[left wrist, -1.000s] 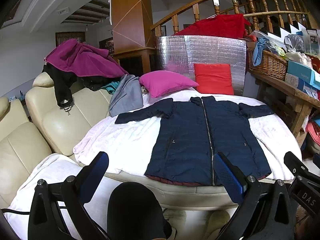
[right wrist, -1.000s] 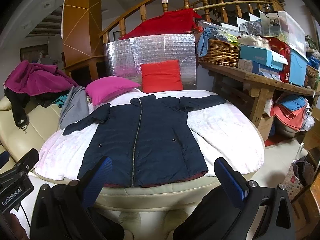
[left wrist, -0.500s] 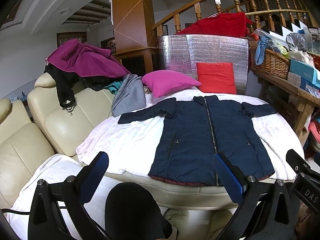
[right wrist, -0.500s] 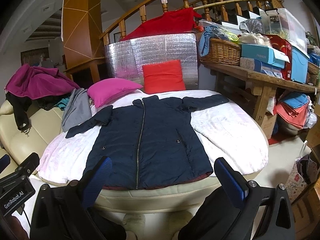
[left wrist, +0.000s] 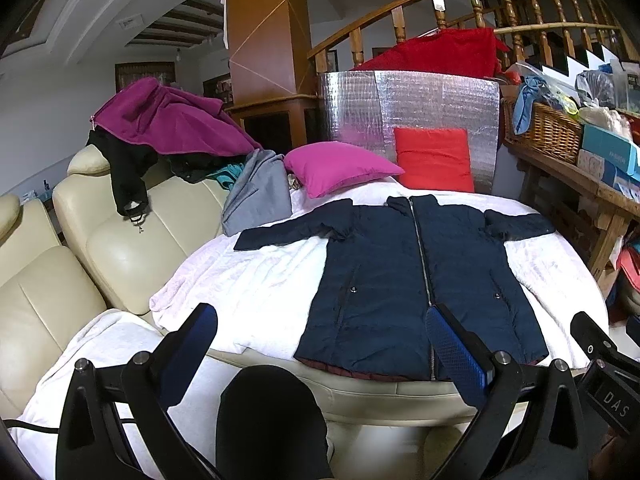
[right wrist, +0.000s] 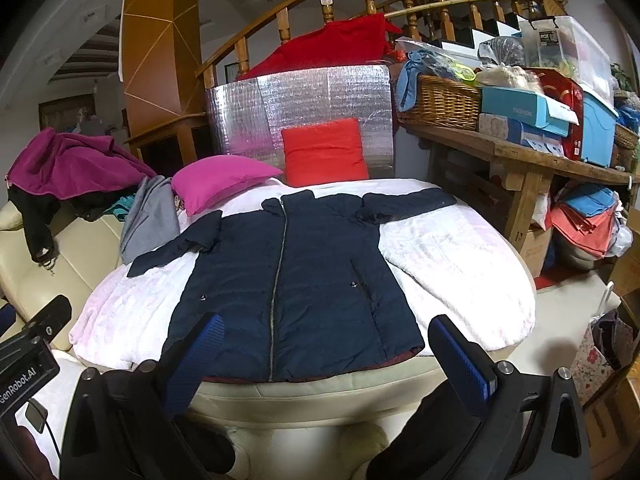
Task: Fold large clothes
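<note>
A long navy zip-up coat point(left wrist: 416, 280) lies flat, front up, sleeves spread, on a white blanket point(left wrist: 256, 284) over a round cream ottoman; it also shows in the right wrist view point(right wrist: 292, 280). My left gripper point(left wrist: 322, 340) is open and empty, just short of the coat's hem at its left half. My right gripper point(right wrist: 326, 350) is open and empty, at the hem's right half. Part of the right gripper point(left wrist: 600, 364) shows in the left view.
A cream leather sofa point(left wrist: 112, 248) with purple point(left wrist: 172, 120), black and grey clothes point(left wrist: 260, 192) stands left. Pink point(left wrist: 340, 166) and red cushions point(left wrist: 434, 158) lie behind the coat. A wooden table point(right wrist: 520, 152) with basket and boxes stands right.
Both grippers have moved forward toward the coat's hem, so the coat looks slightly larger and nearer. Nothing was grasped.
</note>
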